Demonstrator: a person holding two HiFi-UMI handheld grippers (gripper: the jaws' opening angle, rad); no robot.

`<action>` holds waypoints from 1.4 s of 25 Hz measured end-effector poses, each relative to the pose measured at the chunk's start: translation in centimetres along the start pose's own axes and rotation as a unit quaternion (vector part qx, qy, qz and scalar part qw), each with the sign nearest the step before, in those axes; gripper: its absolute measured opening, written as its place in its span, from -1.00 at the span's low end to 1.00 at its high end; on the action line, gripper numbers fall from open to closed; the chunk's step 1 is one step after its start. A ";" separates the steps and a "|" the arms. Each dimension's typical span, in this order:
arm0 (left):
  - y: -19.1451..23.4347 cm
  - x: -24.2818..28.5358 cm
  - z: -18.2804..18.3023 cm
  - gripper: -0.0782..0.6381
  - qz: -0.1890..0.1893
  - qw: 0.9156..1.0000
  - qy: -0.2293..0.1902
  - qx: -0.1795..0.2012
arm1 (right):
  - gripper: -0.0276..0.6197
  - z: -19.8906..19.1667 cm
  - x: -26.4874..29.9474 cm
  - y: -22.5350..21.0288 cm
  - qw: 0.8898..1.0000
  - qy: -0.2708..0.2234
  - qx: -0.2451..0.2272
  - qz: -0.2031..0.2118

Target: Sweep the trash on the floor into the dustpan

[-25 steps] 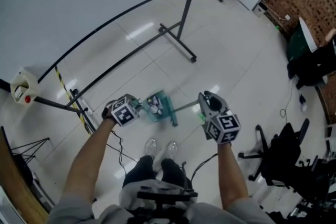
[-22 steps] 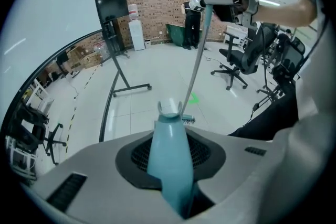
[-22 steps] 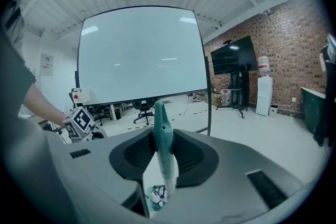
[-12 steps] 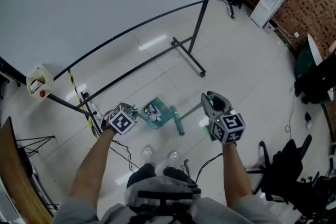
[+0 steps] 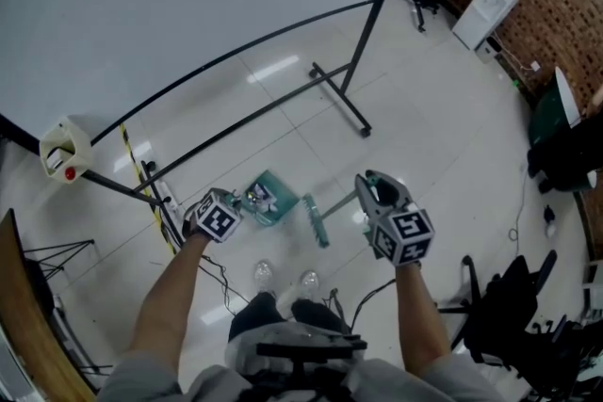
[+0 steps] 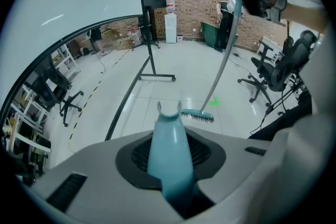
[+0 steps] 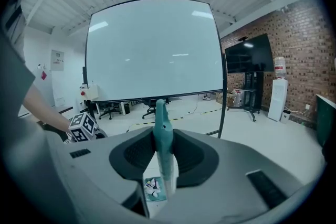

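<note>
Head view: dustpan (image 5: 266,200) has shifted left, away from broom (image 5: 317,221)

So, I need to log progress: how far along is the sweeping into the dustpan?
Done: white scraps already lie in the dustpan. In hand: the left tongs grip its handle, and the right tongs grip the broom, whose head is beside the pan. Left: sweeping in any stray scraps, which are too small to tell here.
</note>
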State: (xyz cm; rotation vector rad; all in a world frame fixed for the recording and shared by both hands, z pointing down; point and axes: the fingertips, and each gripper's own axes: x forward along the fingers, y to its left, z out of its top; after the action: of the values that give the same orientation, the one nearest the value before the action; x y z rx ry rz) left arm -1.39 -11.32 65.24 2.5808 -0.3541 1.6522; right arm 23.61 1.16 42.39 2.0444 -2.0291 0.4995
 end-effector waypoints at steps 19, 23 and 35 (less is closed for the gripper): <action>3.0 3.3 -0.6 -0.54 -0.005 1.000 0.004 -0.021 | -0.60 0.1 4.7 2.5 1.000 0.006 0.016 -0.004; 3.2 3.5 -0.7 -0.54 -0.001 1.000 0.000 -0.016 | -0.60 0.1 4.9 2.7 1.000 0.013 0.013 -0.003; 3.6 3.5 -0.9 -0.54 -0.006 1.000 0.003 -0.020 | -0.60 0.4 5.5 3.1 1.000 0.012 0.014 -0.002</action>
State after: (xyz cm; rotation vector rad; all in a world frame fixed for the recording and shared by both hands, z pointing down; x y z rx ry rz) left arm -1.61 -15.19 68.48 2.5439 -0.3662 1.6324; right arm 20.47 -4.16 43.87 2.0472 -2.0146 0.5527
